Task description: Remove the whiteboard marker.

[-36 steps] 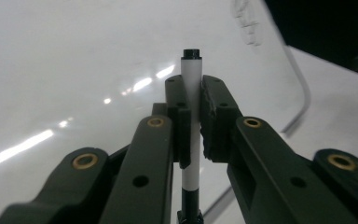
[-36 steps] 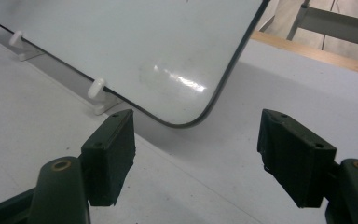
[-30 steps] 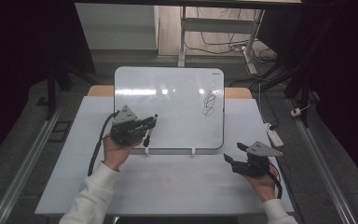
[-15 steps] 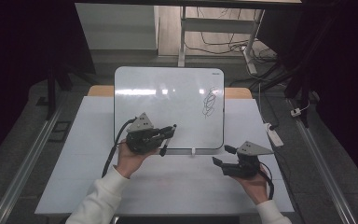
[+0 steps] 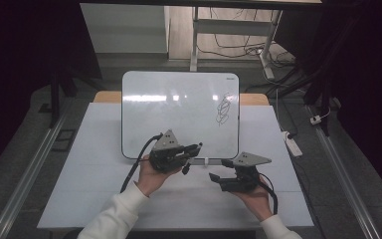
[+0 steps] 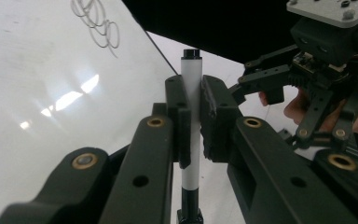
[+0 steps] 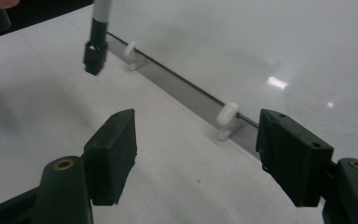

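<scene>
Both hands have drawn in toward the middle of the whiteboard's (image 5: 179, 112) lower edge since a second ago: the left tool (image 5: 195, 148) was out near the board's lower left part and now sits right at the bottom rim, and the right tool (image 5: 214, 177), which was off by the board's lower right corner, has slid leftward and now hangs just below and to the right of the left one.

The left tool is clamped on a marker (image 6: 191, 121), a white barrel with black ends, pinched between the pads about midway along. In the left gripper view the marker stands upright between the pads, with the board's shiny face off to one side. The marker's lower black end (image 7: 95, 55) shows in the right gripper view, hovering just above the tabletop (image 5: 79, 194) in front of the board's bottom rail and its white clips (image 7: 226, 119).

The right tool is spread wide and holds nothing, its pads (image 7: 114, 149) pointing at that rail with the marker up and to one side.

From where I stand, the pickup looks done and the marker is secure. A black scribble (image 5: 222, 109) sits near the board's upper right part. My guess is the right tool is lining up to pull the cap or take the marker over; neither has happened yet, and any fresh writing on the board is ahead.
</scene>
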`<state>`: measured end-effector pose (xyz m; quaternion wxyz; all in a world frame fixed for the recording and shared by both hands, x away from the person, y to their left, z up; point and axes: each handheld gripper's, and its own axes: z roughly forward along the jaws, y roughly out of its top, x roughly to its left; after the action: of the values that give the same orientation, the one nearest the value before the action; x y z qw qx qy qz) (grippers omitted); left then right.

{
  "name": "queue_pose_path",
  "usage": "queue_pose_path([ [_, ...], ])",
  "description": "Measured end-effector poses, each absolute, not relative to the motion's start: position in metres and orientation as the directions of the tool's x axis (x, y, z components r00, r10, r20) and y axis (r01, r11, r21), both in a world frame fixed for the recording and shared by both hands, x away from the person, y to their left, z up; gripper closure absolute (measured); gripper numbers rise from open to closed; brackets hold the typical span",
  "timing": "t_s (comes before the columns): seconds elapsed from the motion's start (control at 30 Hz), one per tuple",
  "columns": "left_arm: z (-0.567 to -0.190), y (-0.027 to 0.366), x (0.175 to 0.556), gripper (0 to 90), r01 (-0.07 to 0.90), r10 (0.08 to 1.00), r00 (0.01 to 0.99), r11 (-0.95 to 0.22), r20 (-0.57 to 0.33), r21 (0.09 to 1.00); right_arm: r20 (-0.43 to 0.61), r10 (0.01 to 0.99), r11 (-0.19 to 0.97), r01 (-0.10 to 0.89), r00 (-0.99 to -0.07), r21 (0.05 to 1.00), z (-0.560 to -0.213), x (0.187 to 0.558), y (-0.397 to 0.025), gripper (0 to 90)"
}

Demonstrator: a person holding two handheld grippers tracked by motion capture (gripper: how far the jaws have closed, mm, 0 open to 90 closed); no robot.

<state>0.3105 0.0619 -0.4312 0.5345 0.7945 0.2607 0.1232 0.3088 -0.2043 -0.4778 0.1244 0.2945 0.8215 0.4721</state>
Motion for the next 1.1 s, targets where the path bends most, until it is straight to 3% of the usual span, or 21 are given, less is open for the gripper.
queue_pose_path([
  [0.17, -0.436, 0.048, 0.304, 81.4, 0.246, 0.532, 0.846, -0.333, -0.034, 0.91, 0.08, 0.602, 0.378, 0.371, -0.795, 0.848, -0.477, 0.307, -0.197, 26.8],
  [0.37, -0.44, 0.037, 0.302, 81.5, 0.24, 0.516, 0.856, -0.349, -0.028, 0.906, 0.136, 0.579, 0.37, 0.408, -0.804, 0.835, -0.476, 0.306, -0.186, 31.9],
  [0.8, -0.447, 0.022, 0.297, 81.4, 0.221, 0.504, 0.864, -0.389, 0.006, 0.894, 0.268, 0.521, 0.367, 0.496, -0.81, 0.787, -0.48, 0.312, -0.169, 64.6],
  [1.1, -0.448, 0.015, 0.293, 81.4, 0.198, 0.497, 0.867, -0.413, 0.038, 0.889, 0.314, 0.53, 0.364, 0.546, -0.788, 0.755, -0.484, 0.314, -0.165, 74.9],
])
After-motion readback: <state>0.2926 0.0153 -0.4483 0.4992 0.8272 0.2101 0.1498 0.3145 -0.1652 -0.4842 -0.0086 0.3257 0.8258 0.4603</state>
